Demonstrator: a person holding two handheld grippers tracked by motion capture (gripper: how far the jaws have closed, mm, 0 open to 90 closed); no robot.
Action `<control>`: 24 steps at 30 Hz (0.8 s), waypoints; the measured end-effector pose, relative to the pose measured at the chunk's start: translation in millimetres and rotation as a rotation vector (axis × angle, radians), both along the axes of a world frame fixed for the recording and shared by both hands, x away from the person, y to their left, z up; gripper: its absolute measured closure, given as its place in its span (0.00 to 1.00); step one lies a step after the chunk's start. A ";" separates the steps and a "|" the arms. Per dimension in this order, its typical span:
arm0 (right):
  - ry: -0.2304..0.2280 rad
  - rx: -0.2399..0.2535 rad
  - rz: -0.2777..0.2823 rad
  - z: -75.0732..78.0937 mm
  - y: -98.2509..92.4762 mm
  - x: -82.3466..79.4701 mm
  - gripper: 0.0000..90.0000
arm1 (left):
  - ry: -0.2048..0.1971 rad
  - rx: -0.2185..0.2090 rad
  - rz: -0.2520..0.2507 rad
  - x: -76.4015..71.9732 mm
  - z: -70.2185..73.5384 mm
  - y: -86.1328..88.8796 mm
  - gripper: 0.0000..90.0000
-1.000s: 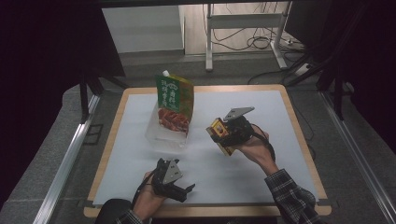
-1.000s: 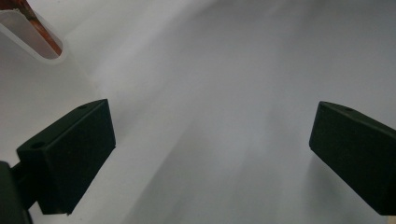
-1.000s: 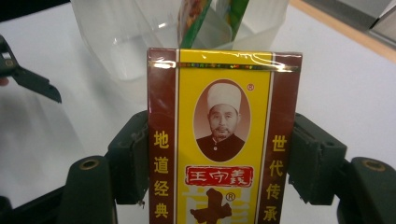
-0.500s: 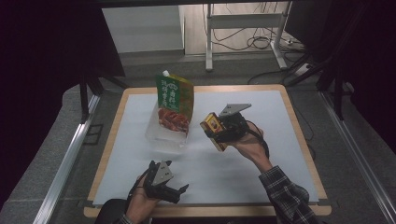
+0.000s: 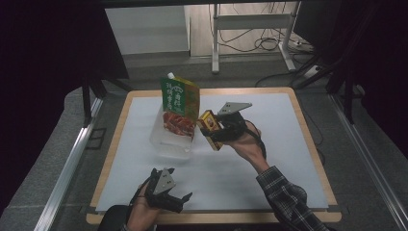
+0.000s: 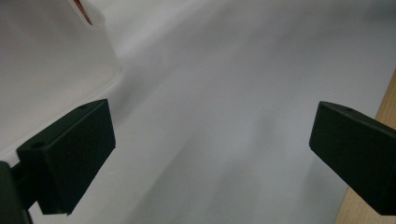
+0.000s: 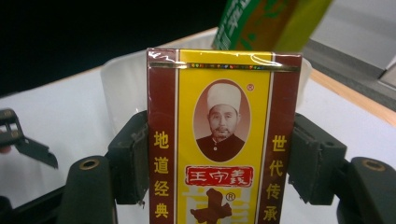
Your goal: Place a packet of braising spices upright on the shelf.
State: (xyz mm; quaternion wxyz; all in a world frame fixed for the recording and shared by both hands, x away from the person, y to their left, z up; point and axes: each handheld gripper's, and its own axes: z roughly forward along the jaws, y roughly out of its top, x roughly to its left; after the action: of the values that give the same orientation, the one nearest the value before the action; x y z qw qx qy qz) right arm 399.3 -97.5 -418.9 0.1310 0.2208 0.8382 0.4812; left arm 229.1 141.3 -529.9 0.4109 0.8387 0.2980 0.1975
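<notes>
The left gripper rests low on the table, jaws wide with nothing between them. Ahead of it stands the tub with a pouch. The right gripper clamps the box, just beside the tub.

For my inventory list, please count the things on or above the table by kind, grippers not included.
Pouch: 1
Clear tub: 1
Yellow box: 1, held in the right gripper
Total: 3
</notes>
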 end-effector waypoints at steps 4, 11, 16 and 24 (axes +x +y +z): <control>-0.010 0.026 0.013 1.3 6.9 -0.7 0.35 | 0.005 0.004 -0.003 -1.5 -0.9 -0.3 0.00; -0.020 0.083 0.033 2.8 21.7 2.1 0.35 | 0.004 0.005 -0.005 -1.2 -1.0 -0.5 0.00; -0.021 0.106 0.042 0.0 32.0 4.9 0.35 | 0.003 0.004 -0.005 -1.0 -1.0 -0.3 0.00; -0.036 0.128 0.050 -8.4 53.2 9.3 0.35 | 0.003 0.001 -0.007 -1.4 -0.9 -0.6 0.00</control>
State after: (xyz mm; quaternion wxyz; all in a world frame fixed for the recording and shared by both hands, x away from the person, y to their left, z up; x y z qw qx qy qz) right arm 408.6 -44.3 -427.3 0.1193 0.1990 0.8084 0.5409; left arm 227.7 140.7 -530.7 0.4108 0.8402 0.2955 0.1950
